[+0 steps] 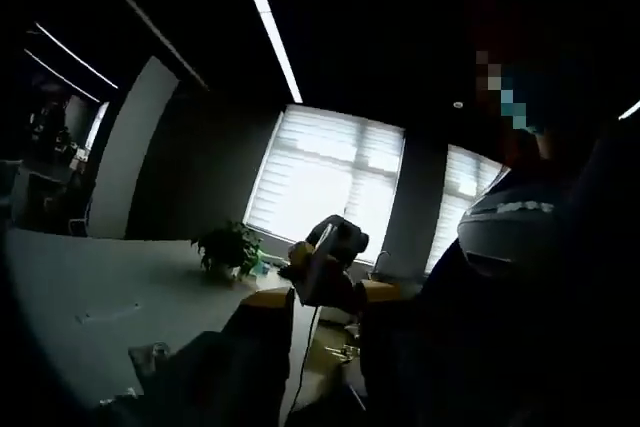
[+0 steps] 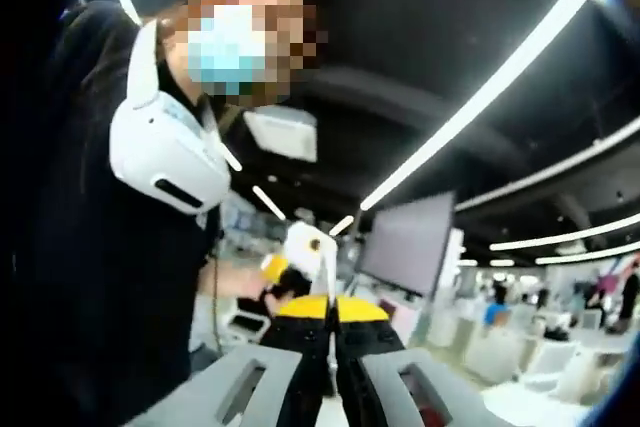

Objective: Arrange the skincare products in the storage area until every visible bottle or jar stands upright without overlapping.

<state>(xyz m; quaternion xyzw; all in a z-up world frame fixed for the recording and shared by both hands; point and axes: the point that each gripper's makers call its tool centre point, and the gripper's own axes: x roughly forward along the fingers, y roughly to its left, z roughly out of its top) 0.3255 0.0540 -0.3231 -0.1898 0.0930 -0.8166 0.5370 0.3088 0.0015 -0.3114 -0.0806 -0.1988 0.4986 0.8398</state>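
Right claw (image 2: 332, 367), black and yellow, jaws pressed together.

A potted plant (image 1: 231, 249) stands on a pale bench (image 1: 90, 292) before two windows with lowered blinds (image 1: 325, 179). Long ceiling light strips (image 1: 266, 17) cross a dark ceiling. In the right gripper view, a person in dark clothing (image 2: 90, 277) wears a white neck-worn device (image 2: 160, 152), beside a grey monitor (image 2: 408, 242) and more bright ceiling strips (image 2: 480, 97).

Blinded windows (image 1: 325, 177) glow behind a potted plant (image 1: 230, 250) on a pale table (image 1: 90, 287); ceiling light strips (image 1: 265, 17) run above.
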